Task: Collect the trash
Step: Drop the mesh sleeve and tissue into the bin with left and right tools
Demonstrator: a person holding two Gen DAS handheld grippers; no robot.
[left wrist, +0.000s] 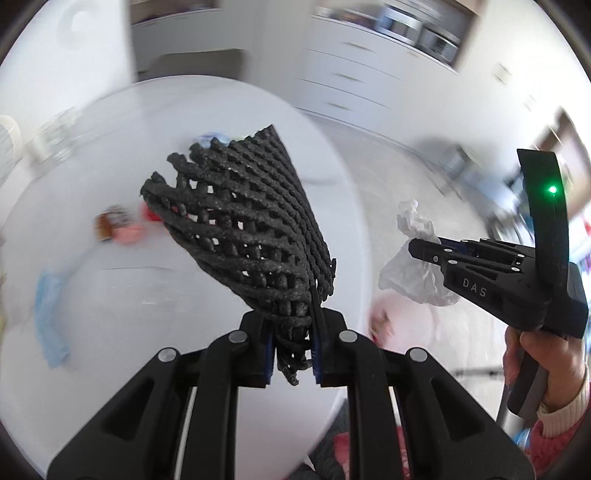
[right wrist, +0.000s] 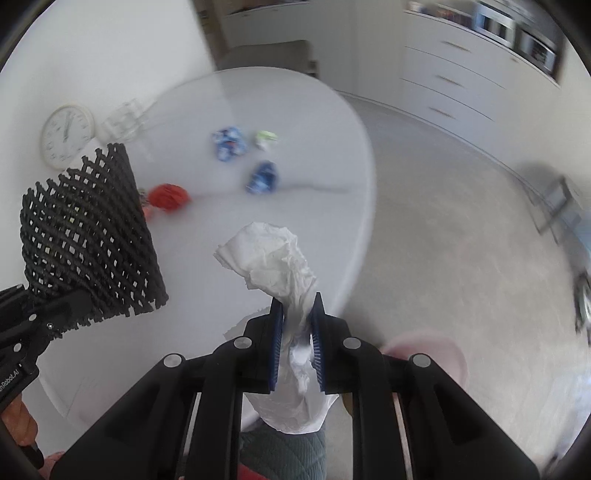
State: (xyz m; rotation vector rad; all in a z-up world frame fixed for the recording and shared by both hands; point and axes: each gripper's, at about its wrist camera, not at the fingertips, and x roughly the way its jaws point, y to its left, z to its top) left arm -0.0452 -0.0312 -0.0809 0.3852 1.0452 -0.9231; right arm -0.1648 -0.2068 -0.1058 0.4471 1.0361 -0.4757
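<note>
Wrappers (right wrist: 229, 143) litter table (right wrist: 325, 122); clock (right wrist: 66, 136) at edge; pink bin (right wrist: 443, 354) nr table.

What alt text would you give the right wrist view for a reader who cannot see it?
The right gripper, jaws shut on a crumpled white tissue, hangs over the edge of a round white table. At left, the left gripper holds a black foam mesh sleeve. Blurred blue, green and red wrappers lie on the table.

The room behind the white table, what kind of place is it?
Probably a home kitchen or dining area: a round white table, white drawer cabinets with what look like built-in ovens, blurred, and a wall clock.
</note>
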